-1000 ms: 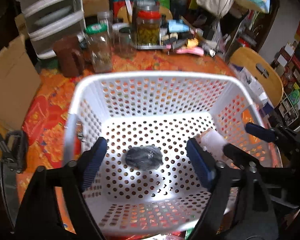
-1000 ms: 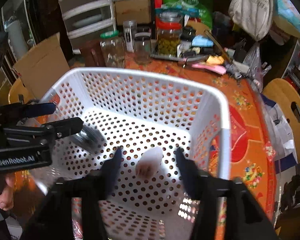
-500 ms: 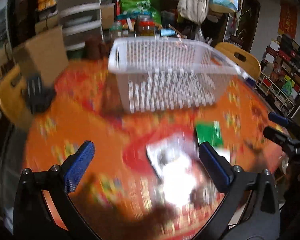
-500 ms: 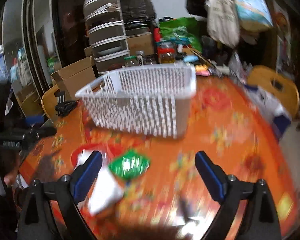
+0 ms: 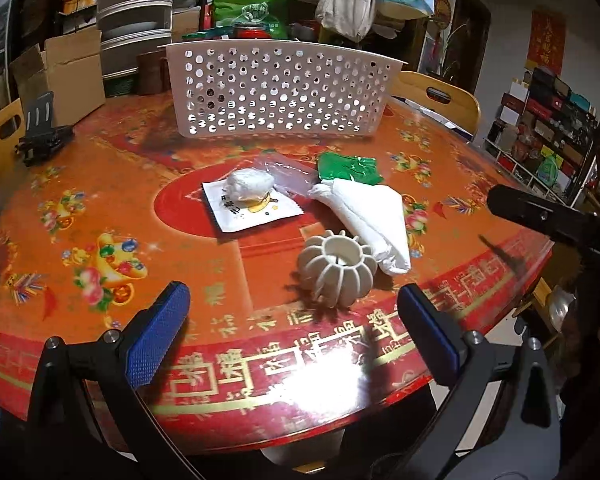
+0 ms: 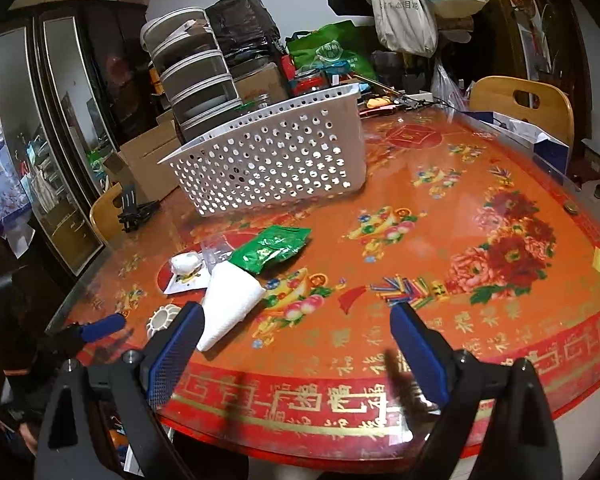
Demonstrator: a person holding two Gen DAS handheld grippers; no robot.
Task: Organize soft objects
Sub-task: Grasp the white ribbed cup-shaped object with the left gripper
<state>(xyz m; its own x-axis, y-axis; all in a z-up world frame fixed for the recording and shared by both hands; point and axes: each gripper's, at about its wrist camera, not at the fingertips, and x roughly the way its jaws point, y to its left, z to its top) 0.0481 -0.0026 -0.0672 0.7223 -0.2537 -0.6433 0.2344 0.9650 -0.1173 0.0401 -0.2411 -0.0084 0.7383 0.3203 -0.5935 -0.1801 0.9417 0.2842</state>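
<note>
Near the lower middle of the left view, both claws hang released: left claw (image 5: 292, 332), right claw (image 6: 296, 350). One ribbed ball (image 5: 337, 272), one white cloth (image 5: 370, 216), one green packet (image 5: 350, 168), one white wad (image 5: 249, 185) lie before the basket (image 5: 280, 92). Squeezing the ribbed ball might roll it off the worktop (image 5: 100, 208)

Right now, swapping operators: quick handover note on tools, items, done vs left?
Left tool: open, empty, hovering over the near table edge, facing the ribbed white ball.
Right tool: open, empty, near the folded white cloth.
On the table: ribbed ball, cloth, green packet, white wad on a printed sachet, clear bag.
White basket: at the far side; its contents can't be seen from here.
Done: nothing verifiable.
Left: move the soft items into the basket, probably the ribbed ball first.
</note>
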